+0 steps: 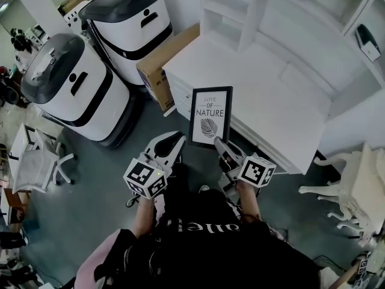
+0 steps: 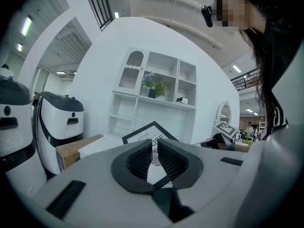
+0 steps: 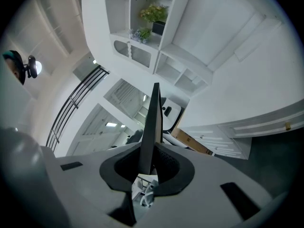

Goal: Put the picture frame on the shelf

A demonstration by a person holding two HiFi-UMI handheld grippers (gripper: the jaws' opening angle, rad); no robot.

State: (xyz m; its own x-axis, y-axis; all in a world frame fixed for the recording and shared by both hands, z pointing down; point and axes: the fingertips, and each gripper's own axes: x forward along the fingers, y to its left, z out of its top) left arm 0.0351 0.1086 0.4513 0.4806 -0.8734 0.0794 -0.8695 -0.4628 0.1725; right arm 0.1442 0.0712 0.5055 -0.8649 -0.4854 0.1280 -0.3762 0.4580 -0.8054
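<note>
The picture frame [image 1: 210, 114] is black-edged, with a white print reading "LOVE OF NATURE" and a leaf. It is held upright in the air in front of the white counter [image 1: 271, 101]. My right gripper [image 1: 221, 144] is shut on its lower right edge. In the right gripper view the frame [image 3: 153, 118] stands edge-on between the pads of that gripper [image 3: 151, 148]. My left gripper [image 1: 177, 144] hangs just left of the frame's lower corner, its jaws a little apart and holding nothing. Through that gripper's [image 2: 154, 144] gap the frame [image 2: 142, 136] shows beyond. The white shelf unit [image 1: 240, 11] rises behind the counter.
Two big white and grey machines [image 1: 72, 89] [image 1: 132, 23] stand to the left, with a cardboard box [image 1: 165, 59] against the counter. A white office chair [image 1: 42, 161] is at far left and an ornate white chair [image 1: 355, 191] at right. A potted plant [image 2: 154, 84] sits on the shelf.
</note>
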